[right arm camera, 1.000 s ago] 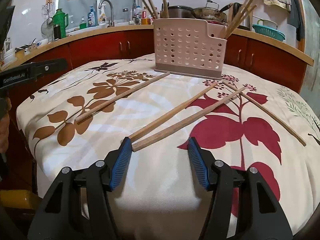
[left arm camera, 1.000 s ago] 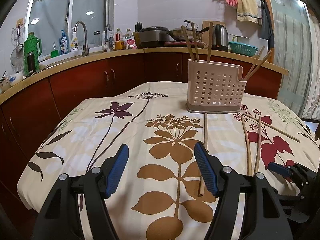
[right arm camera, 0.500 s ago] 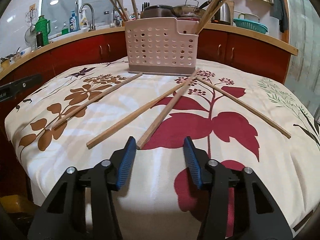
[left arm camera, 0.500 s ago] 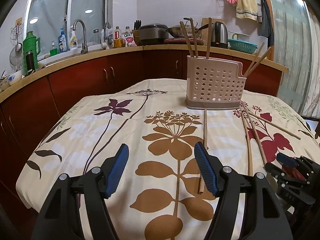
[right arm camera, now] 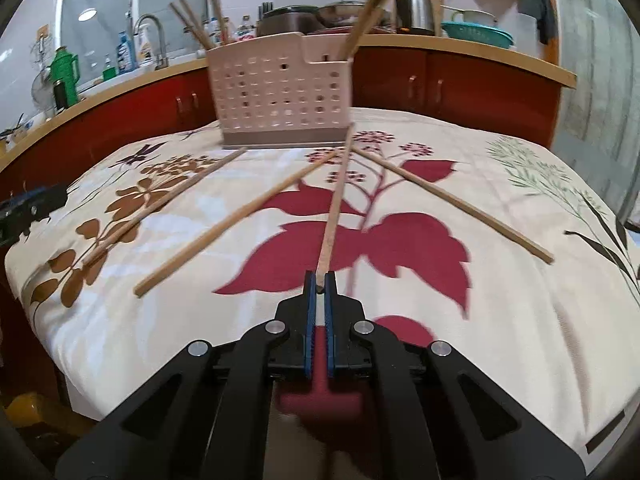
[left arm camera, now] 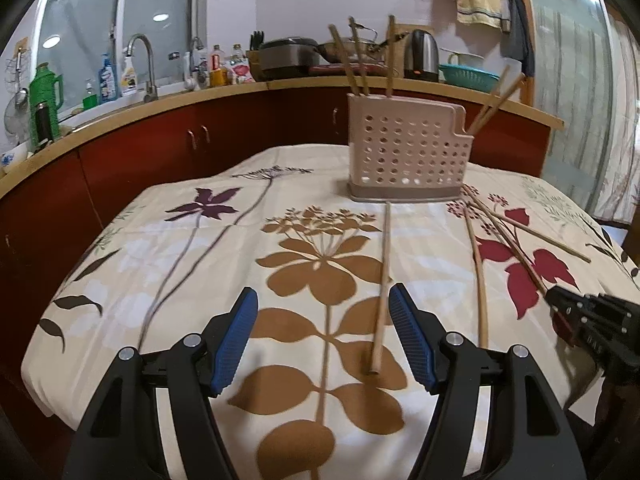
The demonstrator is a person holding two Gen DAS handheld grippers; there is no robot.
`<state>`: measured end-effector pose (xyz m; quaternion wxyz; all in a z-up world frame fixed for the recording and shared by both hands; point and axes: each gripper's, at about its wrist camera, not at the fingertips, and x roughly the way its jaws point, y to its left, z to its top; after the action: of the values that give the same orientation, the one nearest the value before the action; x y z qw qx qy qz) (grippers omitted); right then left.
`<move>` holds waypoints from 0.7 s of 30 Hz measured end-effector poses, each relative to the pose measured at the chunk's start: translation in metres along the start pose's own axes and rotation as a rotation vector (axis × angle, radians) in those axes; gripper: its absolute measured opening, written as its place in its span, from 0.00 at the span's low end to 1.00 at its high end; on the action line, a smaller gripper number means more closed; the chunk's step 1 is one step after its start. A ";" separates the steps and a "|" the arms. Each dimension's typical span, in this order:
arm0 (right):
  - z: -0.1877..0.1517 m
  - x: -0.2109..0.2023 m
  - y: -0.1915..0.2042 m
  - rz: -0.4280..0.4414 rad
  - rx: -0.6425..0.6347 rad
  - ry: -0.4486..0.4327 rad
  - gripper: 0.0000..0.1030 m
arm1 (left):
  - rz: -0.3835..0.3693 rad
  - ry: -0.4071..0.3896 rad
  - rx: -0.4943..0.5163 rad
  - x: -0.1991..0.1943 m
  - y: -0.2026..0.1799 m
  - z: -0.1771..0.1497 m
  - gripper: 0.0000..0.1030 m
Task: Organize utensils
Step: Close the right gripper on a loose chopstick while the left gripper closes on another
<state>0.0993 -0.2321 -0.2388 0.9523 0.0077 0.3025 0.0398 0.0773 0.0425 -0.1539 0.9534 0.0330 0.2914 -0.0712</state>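
A pink perforated utensil holder (left arm camera: 406, 152) (right arm camera: 280, 92) stands at the far side of the table with several chopsticks upright in it. Several wooden chopsticks lie loose on the floral cloth. My right gripper (right arm camera: 319, 282) is shut on the near end of one chopstick (right arm camera: 336, 208) that points toward the holder. It also shows at the right edge of the left wrist view (left arm camera: 560, 300). My left gripper (left arm camera: 324, 332) is open and empty above the cloth, with a loose chopstick (left arm camera: 382, 280) lying just inside its right finger.
The table (left arm camera: 180, 248) has a floral cloth; its front edge is close below both grippers. Other loose chopsticks (right arm camera: 224, 228) (right arm camera: 452, 204) (right arm camera: 160, 208) lie left and right of the held one. A kitchen counter (left arm camera: 168, 96) with sink, bottles, pots and kettle runs behind.
My right gripper has swung right, lined up with a chopstick and closed on its near end. My left gripper has stayed open and almost still.
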 end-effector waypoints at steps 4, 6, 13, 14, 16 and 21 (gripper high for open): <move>-0.003 -0.006 -0.024 -0.046 0.039 0.001 0.02 | -0.035 0.041 0.007 0.009 -0.009 -0.003 0.64; -0.005 -0.008 -0.034 -0.059 0.056 0.000 0.02 | -0.047 0.070 0.018 0.014 -0.014 -0.007 0.64; -0.006 -0.016 -0.046 0.007 0.100 -0.042 0.30 | -0.050 0.111 0.030 0.024 -0.025 -0.010 0.64; -0.005 -0.016 -0.043 0.018 0.091 -0.048 0.30 | -0.048 0.116 0.032 0.025 -0.025 -0.010 0.64; -0.001 -0.011 -0.035 0.034 0.062 -0.053 0.31 | -0.045 0.120 0.033 0.026 -0.026 -0.009 0.64; 0.003 0.007 -0.023 0.015 0.000 -0.037 0.31 | -0.045 0.149 0.021 0.034 -0.025 -0.008 0.64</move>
<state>0.1085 -0.2545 -0.2412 0.9574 0.0106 0.2846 0.0468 0.0968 0.0148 -0.1805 0.9268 0.0415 0.3614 -0.0932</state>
